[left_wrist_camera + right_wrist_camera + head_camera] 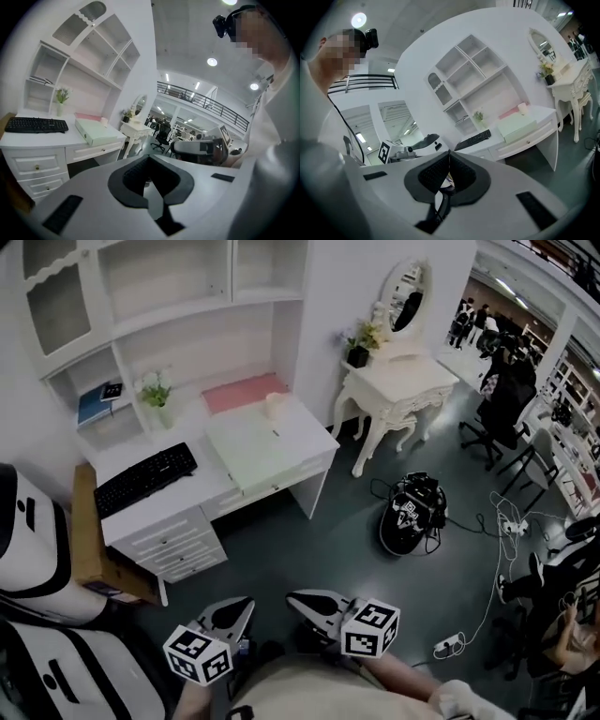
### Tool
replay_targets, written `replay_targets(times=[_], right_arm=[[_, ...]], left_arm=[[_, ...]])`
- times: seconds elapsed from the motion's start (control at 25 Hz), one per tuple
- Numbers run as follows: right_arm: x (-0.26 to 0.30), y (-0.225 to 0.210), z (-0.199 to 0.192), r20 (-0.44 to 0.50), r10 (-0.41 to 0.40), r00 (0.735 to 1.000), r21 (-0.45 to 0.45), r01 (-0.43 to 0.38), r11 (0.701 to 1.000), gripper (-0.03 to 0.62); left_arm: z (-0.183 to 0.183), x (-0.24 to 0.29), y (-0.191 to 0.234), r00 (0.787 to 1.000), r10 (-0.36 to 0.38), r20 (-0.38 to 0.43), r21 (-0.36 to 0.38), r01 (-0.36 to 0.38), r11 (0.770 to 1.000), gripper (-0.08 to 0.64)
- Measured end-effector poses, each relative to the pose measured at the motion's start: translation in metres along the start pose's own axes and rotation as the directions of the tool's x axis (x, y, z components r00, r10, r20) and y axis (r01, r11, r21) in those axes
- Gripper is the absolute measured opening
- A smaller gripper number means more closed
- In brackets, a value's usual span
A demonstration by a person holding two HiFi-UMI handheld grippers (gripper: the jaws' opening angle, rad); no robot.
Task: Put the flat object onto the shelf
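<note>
Both closed and empty: my left tongs (242,606) and right tongs (298,598). The flat box (270,448) lies well ahead on the desk (202,476), about equally near each.

Evenly bright, sharp, with fisheye-bent, darkened edges.

Ahead of you stands the bench (211,479), with the shelf unit (169,343) rising behind it. On the bench the keyboard (145,479) lies left and the flat box (267,448) right — a potted plant (157,399) stands behind, between them. Right of the bench is a dressing table (403,385) with a mirror (410,296) on it — cables (487,606) lie on the floor (309,549) before it.
</note>
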State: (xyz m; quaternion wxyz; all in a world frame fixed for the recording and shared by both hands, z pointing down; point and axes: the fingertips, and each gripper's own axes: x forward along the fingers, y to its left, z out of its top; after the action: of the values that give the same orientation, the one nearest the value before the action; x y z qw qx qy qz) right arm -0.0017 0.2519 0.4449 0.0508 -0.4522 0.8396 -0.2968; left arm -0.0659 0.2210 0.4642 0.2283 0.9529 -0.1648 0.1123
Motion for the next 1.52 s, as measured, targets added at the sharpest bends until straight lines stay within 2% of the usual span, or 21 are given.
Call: replay_targets(times=[0.24, 0.48, 0.68, 0.96, 1.28, 1.52], right_arm=[[0.011, -0.007, 0.011, -0.046, 0.081, 0.996, 0.019, -0.080, 0.997, 0.023], [0.011, -0.038, 0.026, -0.034, 0.108, 0.994, 0.077, -0.105, 0.991, 0.023], [0.012, -0.064, 0.046, -0.016, 0.126, 0.992, 0.079, -0.125, 0.989, 0.023], [0.008, -0.102, 0.074, 0.022, 0.156, 0.988, 0.137, -0.157, 0.978, 0.023], [0.011, -0.138, 0.097, -0.002, 0.233, 0.972, 0.139, -0.231, 0.963, 0.023], [0.017, -0.158, 0.109, -0.018, 0.280, 0.960, 0.149, -0.274, 0.950, 0.023]], left_arm=[[0.010, 0.003, 0.006, 0.997, 0.082, -0.008, -0.034, -0.082, 0.996, 0.012], [0.018, 0.030, 0.010, 0.994, 0.110, -0.021, -0.048, -0.111, 0.993, 0.012], [0.036, 0.055, 0.015, 0.991, 0.135, -0.022, -0.030, -0.135, 0.990, 0.012], [0.054, 0.091, 0.013, 0.986, 0.162, -0.035, -0.008, -0.163, 0.987, 0.012], [0.067, 0.125, 0.017, 0.970, 0.242, -0.015, -0.028, -0.243, 0.970, 0.012], [0.070, 0.151, 0.019, 0.962, 0.271, -0.020, -0.046, -0.272, 0.961, 0.012]])
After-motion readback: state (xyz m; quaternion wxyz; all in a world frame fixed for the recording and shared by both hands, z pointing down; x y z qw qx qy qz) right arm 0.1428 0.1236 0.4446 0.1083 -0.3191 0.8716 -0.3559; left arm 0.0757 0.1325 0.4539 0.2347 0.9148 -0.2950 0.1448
